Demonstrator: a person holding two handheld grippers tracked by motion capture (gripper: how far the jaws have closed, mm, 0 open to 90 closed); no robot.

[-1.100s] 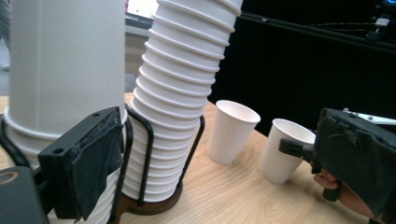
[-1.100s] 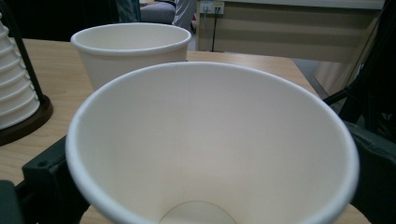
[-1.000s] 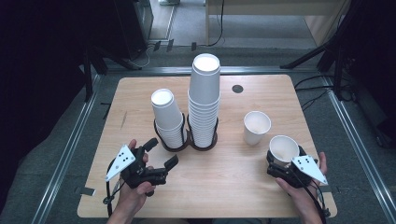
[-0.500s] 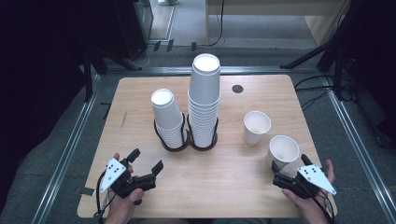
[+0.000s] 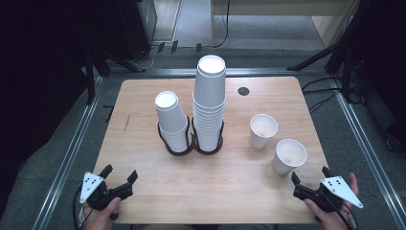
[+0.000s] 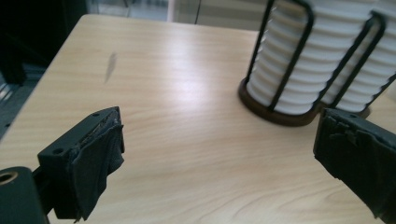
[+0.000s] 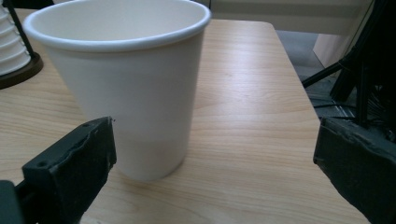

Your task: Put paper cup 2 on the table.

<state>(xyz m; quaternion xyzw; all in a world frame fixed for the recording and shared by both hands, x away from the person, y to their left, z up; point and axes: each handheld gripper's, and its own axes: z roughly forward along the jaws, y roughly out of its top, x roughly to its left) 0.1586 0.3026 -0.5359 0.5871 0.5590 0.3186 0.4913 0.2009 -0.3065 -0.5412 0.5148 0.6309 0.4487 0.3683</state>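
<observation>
Resting at the near right corner of the table (image 5: 143, 96), the right tongs (image 5: 309, 182) stand wide open and hold nothing. Just beyond them stands a cup (image 5: 288, 156), upright and mouth up, near the right edge. In the right gripper view this cup (image 7: 126, 84) sits ahead of the jaws, closer to the left jaw than the right, and neither jaw touches it. A second cup (image 5: 263, 131) stands upright just behind and left of the first, close beside it but apart.

The left tongs (image 5: 118, 175) lie at the near left corner, also spread open and empty, held by a hand (image 5: 101, 216) at the table's near edge. In the left gripper view the bare table top lies between the jaws, with the rack (image 6: 280, 114) farther off.

Near the table's middle, a dark wire rack (image 5: 191, 143) with two rings holds two piles of nested cups: a short stack (image 5: 171, 120) on the left and a tall stack (image 5: 208, 105) on the right, side by side. A small dark hole (image 5: 243, 91) marks the table toward the far edge.
</observation>
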